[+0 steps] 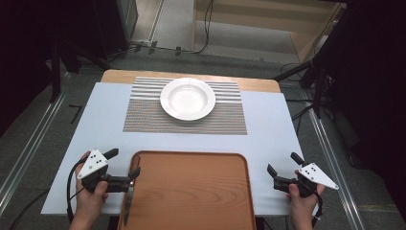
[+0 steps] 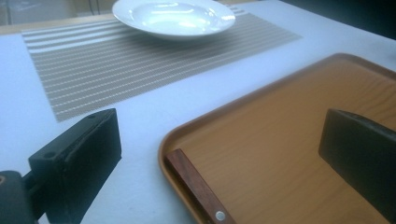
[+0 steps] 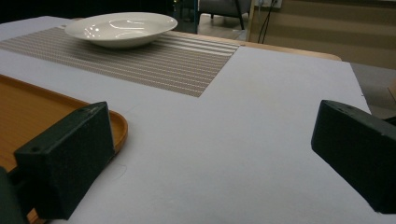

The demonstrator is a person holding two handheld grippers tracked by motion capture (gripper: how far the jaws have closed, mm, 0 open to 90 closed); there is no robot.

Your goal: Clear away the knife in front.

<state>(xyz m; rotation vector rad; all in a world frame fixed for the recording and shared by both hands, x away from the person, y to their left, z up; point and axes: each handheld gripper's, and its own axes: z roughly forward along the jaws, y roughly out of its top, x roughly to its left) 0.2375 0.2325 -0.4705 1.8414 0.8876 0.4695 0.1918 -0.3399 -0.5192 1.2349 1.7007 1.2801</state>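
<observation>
Tray: the big flat orange-brown wooden tray [image 1: 191, 191] lies closest, at the near edge of the table, between my two hands.
Knife: a knife with a dark red-brown wooden handle [image 2: 196, 186] lies inside the tray along its left rim. The handle has a small silver rivet. In the high view its thin blade [image 1: 128, 203] runs toward the near edge.
Left gripper: my left gripper [image 1: 125, 164] is at the tray's left side, held in my left hand [image 1: 91, 196]. Its jaws are wide apart and hold nothing. One jaw is out over the table, the other is over the tray. The knife handle lies between them, low down. I cannot tell if a jaw touches it.
Right gripper: my right gripper [image 1: 283, 163] is just right of the tray, held in my right hand [image 1: 301, 199]. Its jaws are wide apart too, with nothing in them. Bare table shows between them.
Table: the table [image 1: 273, 129] has a pale blue-white cover.
Mat: a grey striped woven place mat [image 1: 143, 115] lies past the tray, in the middle of the table.
Plate: a round white deep plate [image 1: 187, 98] sits on the far part of the mat, well apart from both grippers.
</observation>
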